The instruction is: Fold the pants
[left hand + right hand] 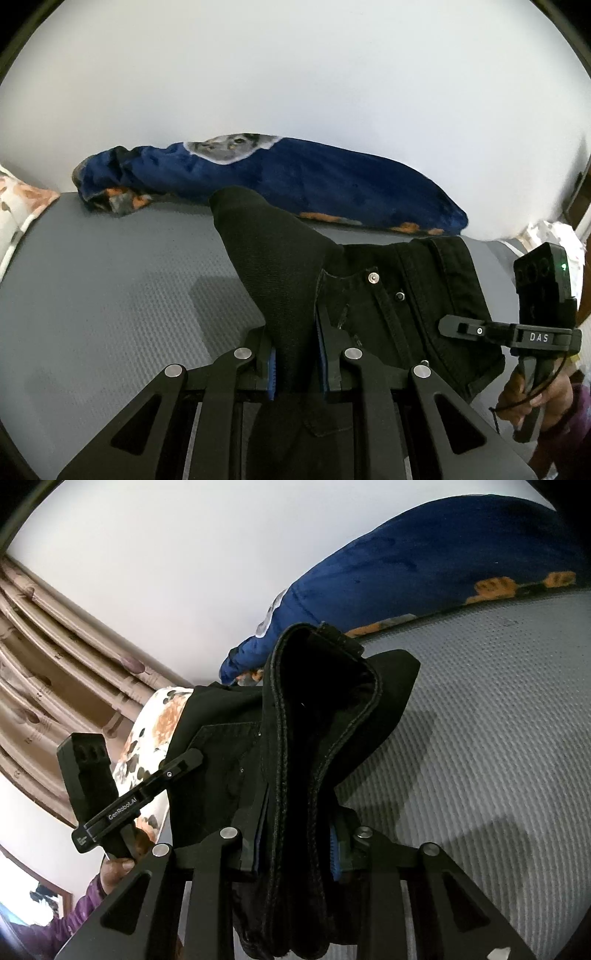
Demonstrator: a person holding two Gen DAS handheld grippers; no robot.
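The black pants are held off the grey bed, pinched by both tongs. In the left wrist view the left tongs are pressed together on a fold of plain black cloth that rises between the blue pads and tapers to a point aimed far and slightly left. To its right the waist part (rivets and a button show) is spread toward the right tongs, whose fingers lie against the denim, held by a hand.

In the right wrist view the right tongs are clamped on a thick doubled seam, the long axis of which runs from near to far, the top curling over. The left tongs are seen on the left, at the cloth's edge.

A blue blanket lies along the bed's far edge against the wall; a floral pillow is at the left. The grey surface in front is bare, with shadows cast on it.
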